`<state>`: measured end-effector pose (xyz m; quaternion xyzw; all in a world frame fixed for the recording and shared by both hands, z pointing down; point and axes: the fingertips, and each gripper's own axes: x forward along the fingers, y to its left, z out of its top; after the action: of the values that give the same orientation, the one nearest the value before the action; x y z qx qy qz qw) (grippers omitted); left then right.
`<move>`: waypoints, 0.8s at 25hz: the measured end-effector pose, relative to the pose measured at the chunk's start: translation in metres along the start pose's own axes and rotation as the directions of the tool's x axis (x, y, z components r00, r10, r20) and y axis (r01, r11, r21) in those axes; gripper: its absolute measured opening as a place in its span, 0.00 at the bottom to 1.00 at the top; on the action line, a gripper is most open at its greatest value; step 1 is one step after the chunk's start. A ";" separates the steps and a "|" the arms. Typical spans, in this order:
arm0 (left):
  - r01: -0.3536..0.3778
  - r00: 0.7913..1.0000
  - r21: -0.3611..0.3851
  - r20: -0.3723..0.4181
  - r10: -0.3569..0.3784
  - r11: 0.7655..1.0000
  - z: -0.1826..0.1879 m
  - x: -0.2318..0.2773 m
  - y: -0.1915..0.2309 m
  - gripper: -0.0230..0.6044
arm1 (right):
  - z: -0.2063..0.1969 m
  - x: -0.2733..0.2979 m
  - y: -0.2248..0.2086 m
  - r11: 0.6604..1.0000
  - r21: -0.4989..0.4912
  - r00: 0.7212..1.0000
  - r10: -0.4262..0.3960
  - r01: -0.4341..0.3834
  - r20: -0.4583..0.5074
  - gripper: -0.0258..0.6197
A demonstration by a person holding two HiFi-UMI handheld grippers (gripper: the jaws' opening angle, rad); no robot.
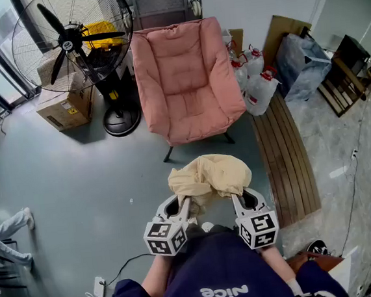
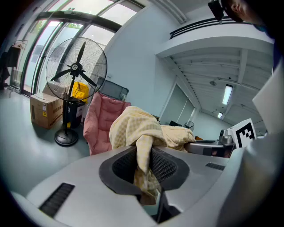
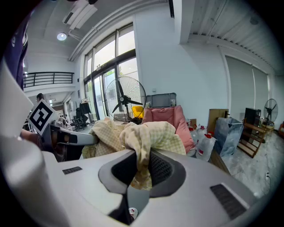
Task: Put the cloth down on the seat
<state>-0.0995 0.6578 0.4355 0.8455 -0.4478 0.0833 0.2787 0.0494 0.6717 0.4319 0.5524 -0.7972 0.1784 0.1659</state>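
Observation:
A pale yellow checked cloth (image 1: pixel 209 176) hangs bunched between my two grippers, above the grey floor and short of the chair. My left gripper (image 1: pixel 185 203) is shut on the cloth's left part (image 2: pixel 143 146), a fold pinched between its dark pads. On the other side my right gripper (image 1: pixel 237 198) is shut on the right part (image 3: pixel 143 148) in the same way. The pink padded chair (image 1: pixel 185 79) stands straight ahead, its seat (image 1: pixel 195 114) bare. In the left gripper view the chair (image 2: pixel 100 124) shows behind the cloth, and its back (image 3: pixel 171 116) shows in the right gripper view.
A large black standing fan (image 1: pixel 74 38) and a cardboard box (image 1: pixel 64 105) are left of the chair. Water jugs (image 1: pixel 258 85) and a wooden slatted panel (image 1: pixel 284 154) lie to the right, with bags (image 1: pixel 301 65) beyond. A person's leg (image 1: pixel 10 227) is at far left.

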 end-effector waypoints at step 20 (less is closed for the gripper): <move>0.068 0.998 0.023 -0.017 -0.067 0.997 0.029 0.024 0.055 0.17 | 0.020 0.056 0.019 0.999 0.049 1.000 -0.001 0.001 0.008 0.16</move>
<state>-0.1328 0.6009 0.4424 0.8626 -0.4157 0.0860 0.2752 0.0114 0.6228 0.4384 0.5575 -0.7930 0.1955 0.1490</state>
